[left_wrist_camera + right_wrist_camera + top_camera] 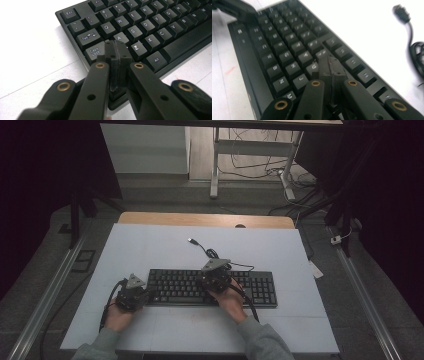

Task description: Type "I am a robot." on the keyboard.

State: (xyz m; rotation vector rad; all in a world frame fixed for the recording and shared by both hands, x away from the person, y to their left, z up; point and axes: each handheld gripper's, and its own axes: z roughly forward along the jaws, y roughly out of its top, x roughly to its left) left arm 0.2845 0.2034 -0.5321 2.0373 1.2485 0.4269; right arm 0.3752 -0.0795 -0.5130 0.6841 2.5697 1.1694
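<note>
Black keyboard (pixel 212 288) lying lengthwise across the middle of a white table (pixel 150 250); its cable (pixel 210 252) runs away from the person and ends in a loose plug (pixel 191 240).

High view. Left gripper (pixel 145 295) is held at the keyboard's left end, its grey three-cornered plate (pixel 134 281) uppermost. Right gripper (pixel 216 281) is held over the keys right of centre, with the right hand (pixel 231 301) behind it. Both forearms, in grey sleeves (pixel 262 340), enter from the bottom edge. No lettering can be read at this distance.

Left gripper view. The jaws are pressed together with nothing between them, and the left gripper's tips (pixel 117 50) sit over the gap between two keys, pointing down at a slant toward the keyboard's (pixel 140 30) left end. Legible key legends: Esc, Tab, Caps Lock, Alt, and the letters Q, W, A, S, Z, X, C, D, V. Whether the tips touch a key cannot be told.

Right gripper view. Slightly blurred. The jaws are likewise closed and empty, with the right gripper's tips (pixel 332 66) over the keyboard's (pixel 287 50) letter block, beside the keys marked U and J. Other legends that can be made out: N, M, H, B, G. The plug (pixel 401 13) and cable (pixel 415 52) lie on the table at the upper right, well apart from the gripper.
</note>
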